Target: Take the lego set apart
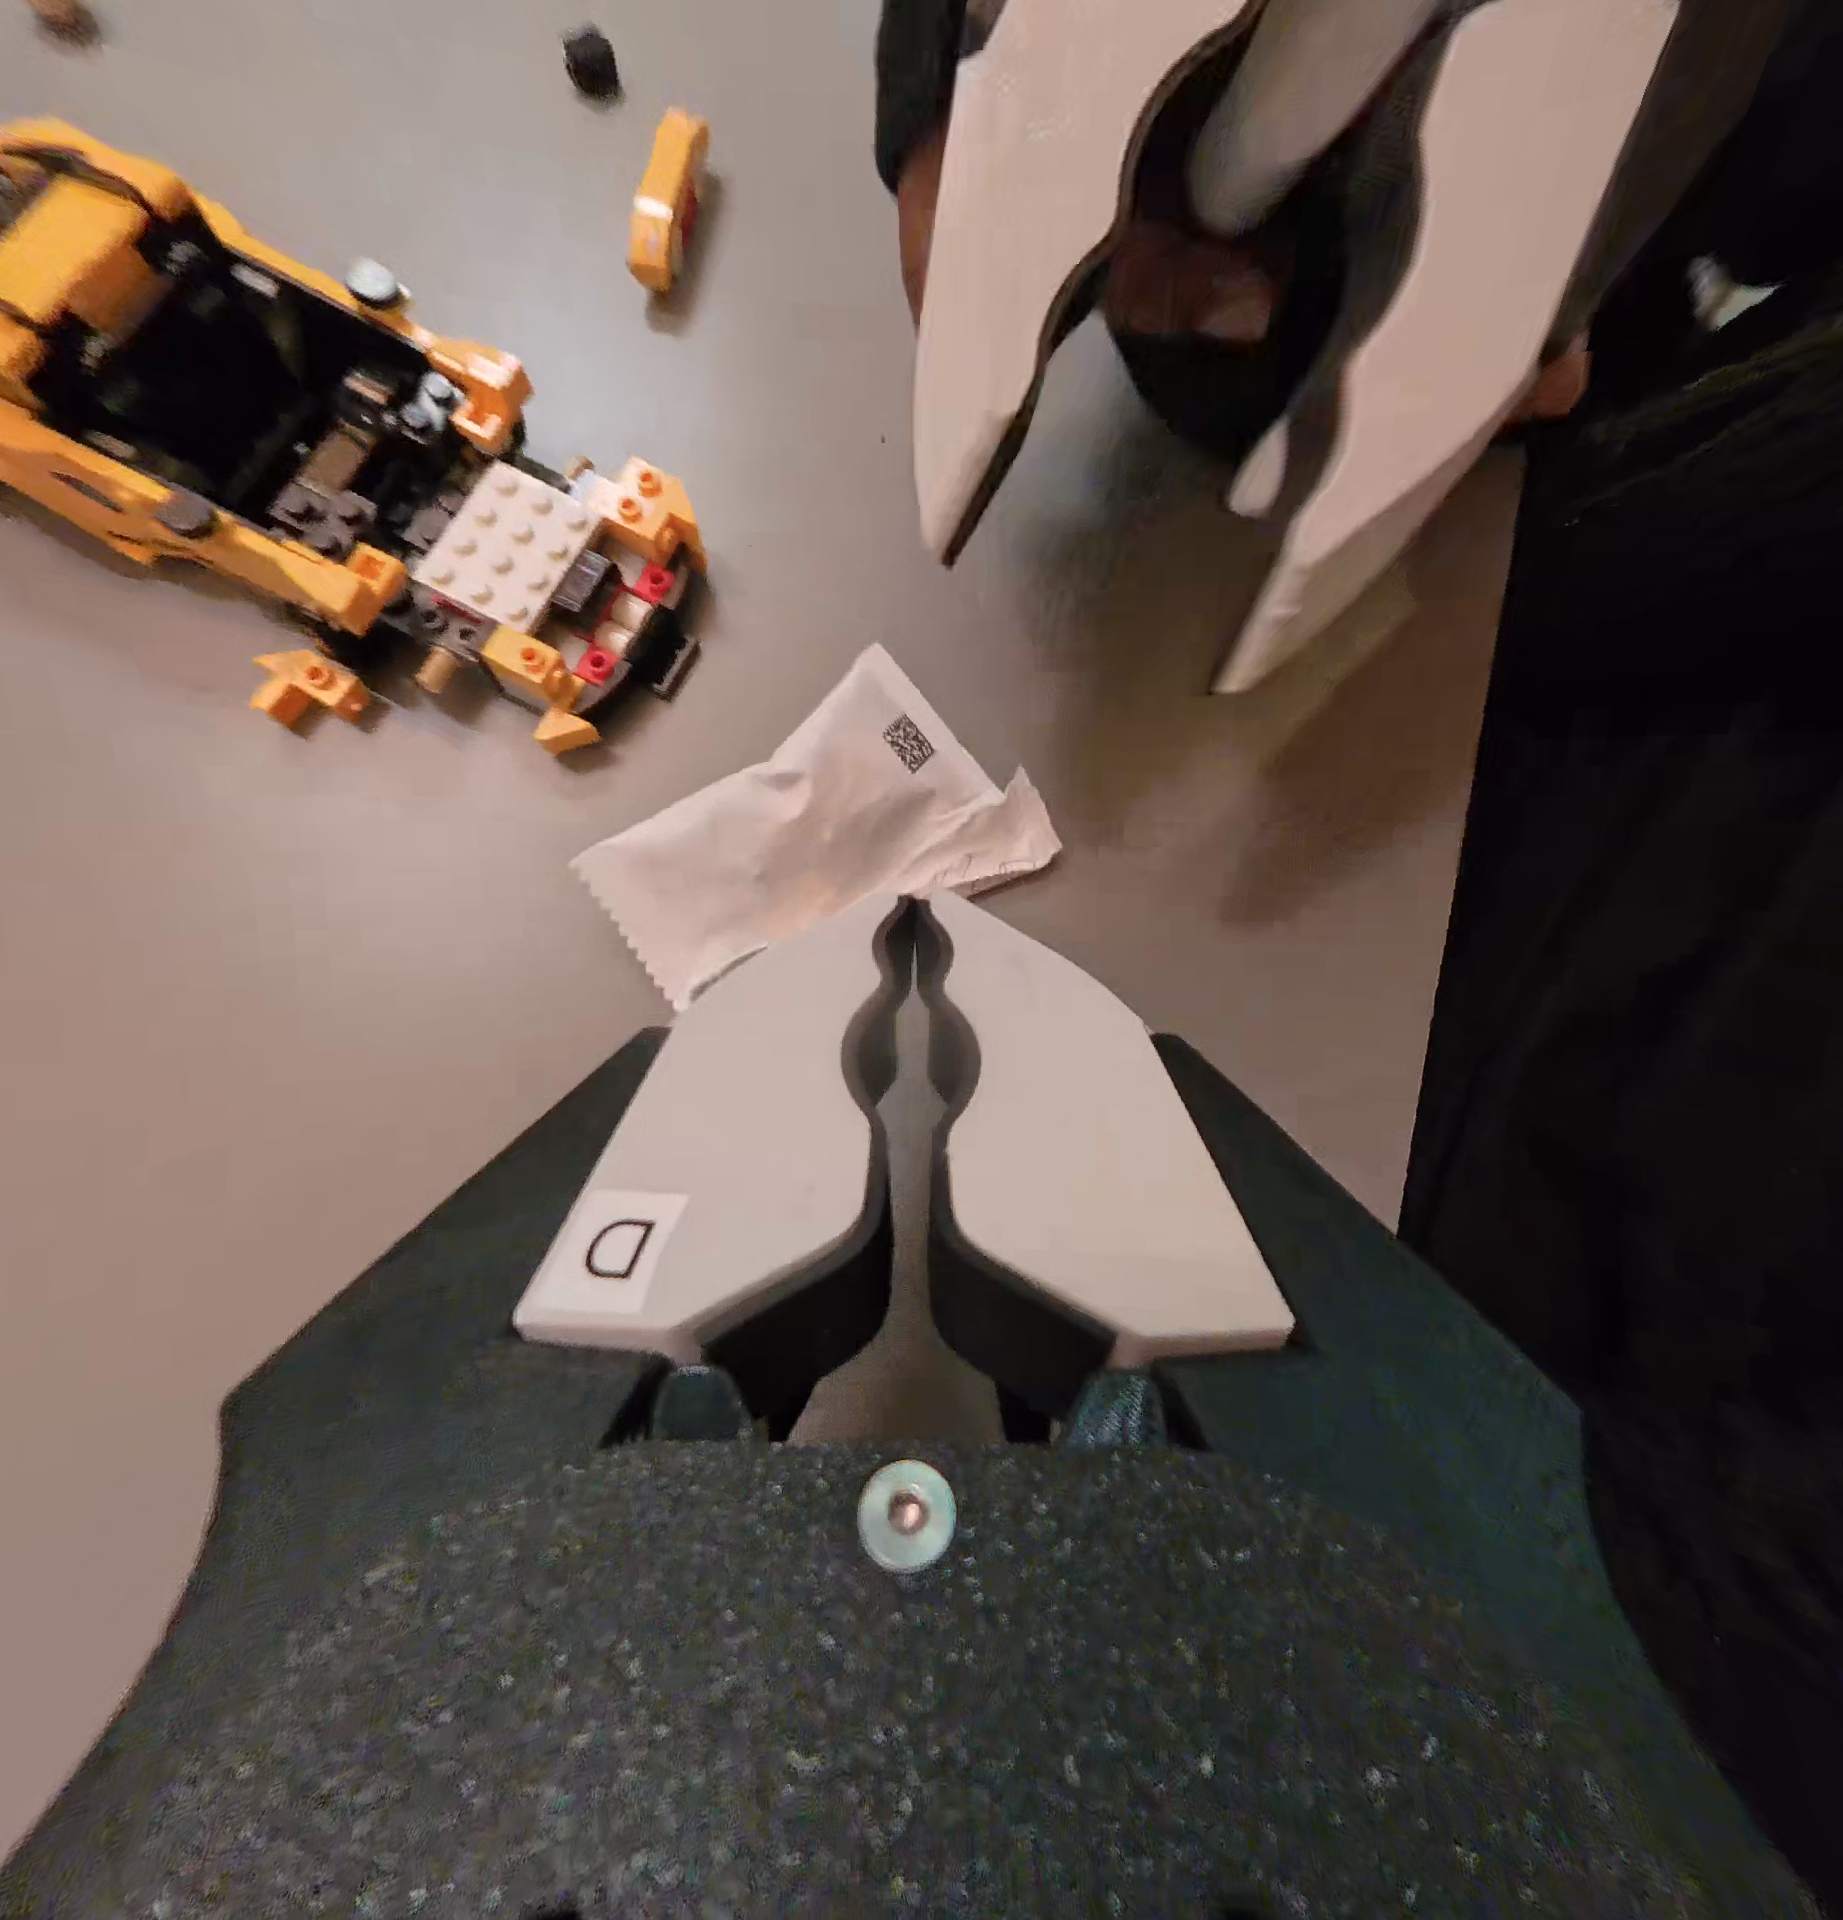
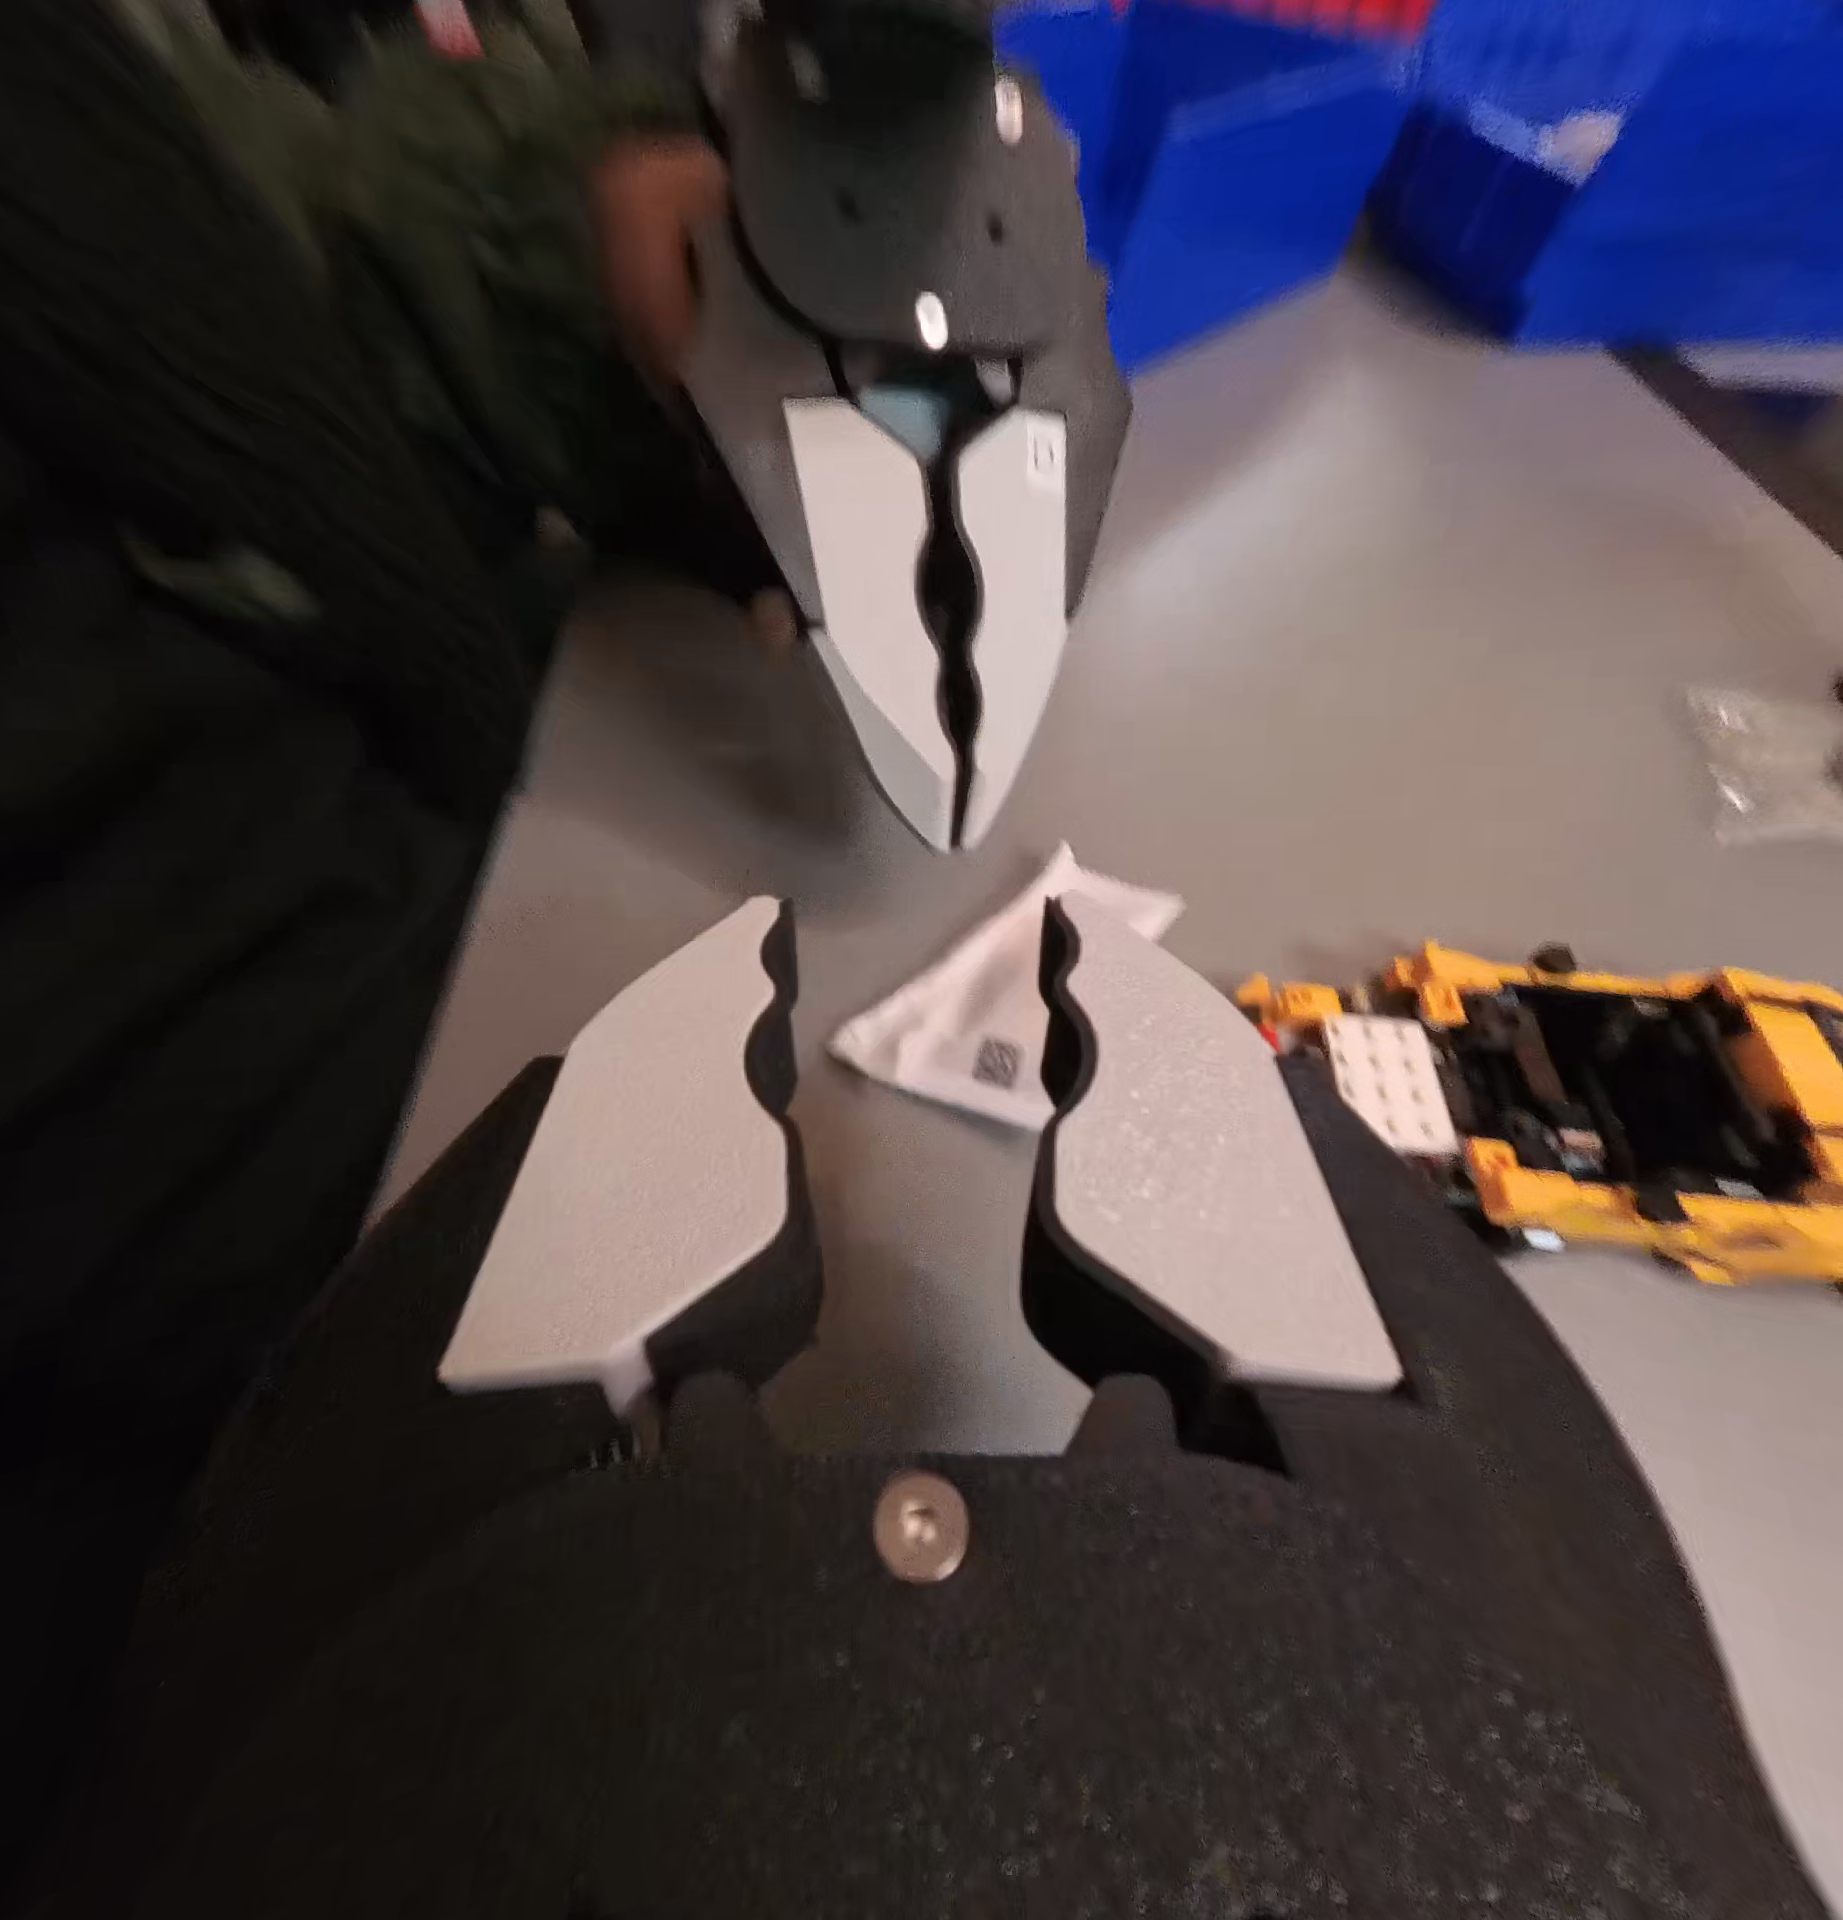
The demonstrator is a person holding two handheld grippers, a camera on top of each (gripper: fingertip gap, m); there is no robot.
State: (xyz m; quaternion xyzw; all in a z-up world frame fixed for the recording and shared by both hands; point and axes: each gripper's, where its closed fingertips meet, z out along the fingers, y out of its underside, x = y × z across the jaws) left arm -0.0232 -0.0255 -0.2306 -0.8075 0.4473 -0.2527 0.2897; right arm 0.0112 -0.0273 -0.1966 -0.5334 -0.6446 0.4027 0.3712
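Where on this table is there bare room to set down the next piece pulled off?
Bare grey table lies below the yellow lego car and left of the white paper bag. It is crowded around the car's rear, with loose orange pieces beside it, and between bag and right hand-held gripper.

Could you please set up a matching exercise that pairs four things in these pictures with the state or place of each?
Things:
1. left gripper
2. right gripper
3. white crumpled paper packet
4. small yellow curved lego piece

States or places:
A. lying alone on the grey table, apart from the partly dismantled yellow lego car
B. jaws wide apart, holding nothing
C. fingertips closed together
D. lying flat on the table between the two grippers

Pairs: 1-C, 2-B, 3-D, 4-A
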